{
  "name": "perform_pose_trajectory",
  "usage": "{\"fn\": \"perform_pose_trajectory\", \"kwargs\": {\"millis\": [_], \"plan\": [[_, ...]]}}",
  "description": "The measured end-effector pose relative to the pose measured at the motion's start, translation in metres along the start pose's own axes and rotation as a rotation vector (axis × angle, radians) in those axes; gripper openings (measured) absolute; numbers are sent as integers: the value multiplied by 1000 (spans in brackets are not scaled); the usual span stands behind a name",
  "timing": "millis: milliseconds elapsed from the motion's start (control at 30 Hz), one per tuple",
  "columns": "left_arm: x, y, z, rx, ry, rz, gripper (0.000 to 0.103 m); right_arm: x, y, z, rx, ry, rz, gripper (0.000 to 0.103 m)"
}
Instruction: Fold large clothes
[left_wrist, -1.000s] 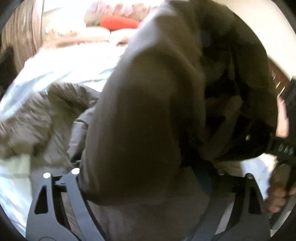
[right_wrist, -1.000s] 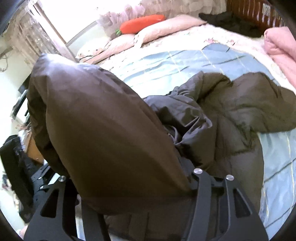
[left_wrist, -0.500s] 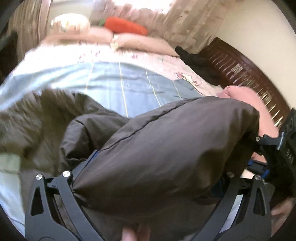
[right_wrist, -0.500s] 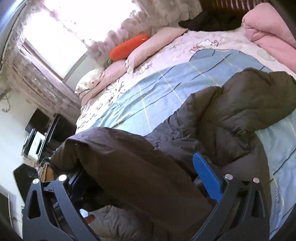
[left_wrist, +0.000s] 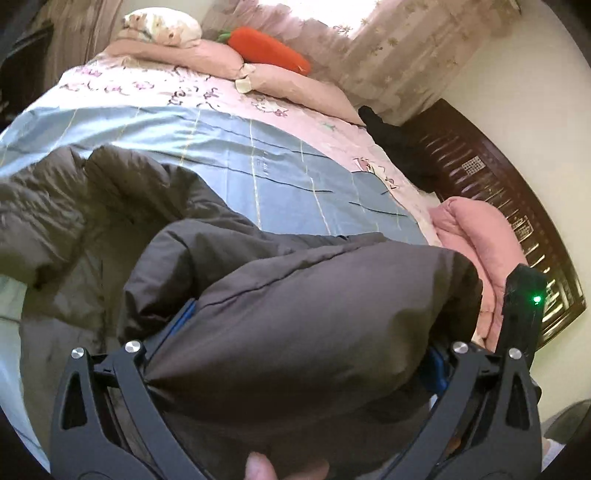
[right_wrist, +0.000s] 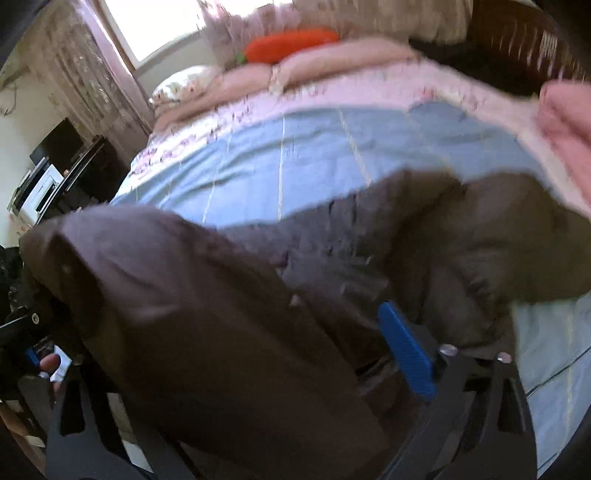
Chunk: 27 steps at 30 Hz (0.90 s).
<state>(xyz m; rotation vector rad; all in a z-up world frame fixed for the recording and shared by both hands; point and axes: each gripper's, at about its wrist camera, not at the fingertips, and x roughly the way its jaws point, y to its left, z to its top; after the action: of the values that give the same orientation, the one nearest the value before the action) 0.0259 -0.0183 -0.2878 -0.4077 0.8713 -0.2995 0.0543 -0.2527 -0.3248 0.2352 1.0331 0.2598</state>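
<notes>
A second ago the brown jacket (left_wrist: 303, 332) hung upright and hid most of the bed (left_wrist: 236, 162); it now lies lower across it, with more blue cover showing. The left gripper (left_wrist: 295, 354) has its jaws spread wide around a thick fold of jacket, and the right gripper (right_wrist: 243, 373) grasps another fold likewise, though blurred.

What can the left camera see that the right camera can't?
Only the left wrist view shows a small green light on the black device at right, and a fingertip at the bottom edge. Only the right wrist view shows the white appliance on a dark stand beside the bed. Both show the puffy dark brown jacket bunched between the fingers, the blue and pink bedspread, and the orange carrot-shaped plush.
</notes>
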Motion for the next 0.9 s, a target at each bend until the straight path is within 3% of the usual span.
{"fn": "perform_pose_trajectory", "kwargs": {"millis": [67, 167, 233, 333, 367, 533, 800, 900], "plan": [[-2, 6, 1, -22, -34, -29, 101, 5, 0, -9, -12, 11, -7, 93], [-6, 26, 4, -164, -96, -116, 101, 14, -2, -30, -4, 49, 3, 92], [-1, 27, 6, -169, -104, -84, 101, 21, -7, -44, 50, 75, 26, 92], [-5, 7, 6, -12, -135, -9, 101, 24, -6, -46, 57, 76, 20, 92], [-12, -9, 5, 95, -160, 40, 101, 24, -5, -45, 42, 69, 15, 92], [-15, -51, -4, 423, -234, 173, 101, 15, 2, -31, -3, 2, 6, 86], [-8, -77, -5, 764, -280, 325, 101, 18, 2, -16, -58, -20, 18, 75], [4, -89, -17, 1019, -273, 419, 101, 18, -2, -16, -26, -22, 10, 75]]}}
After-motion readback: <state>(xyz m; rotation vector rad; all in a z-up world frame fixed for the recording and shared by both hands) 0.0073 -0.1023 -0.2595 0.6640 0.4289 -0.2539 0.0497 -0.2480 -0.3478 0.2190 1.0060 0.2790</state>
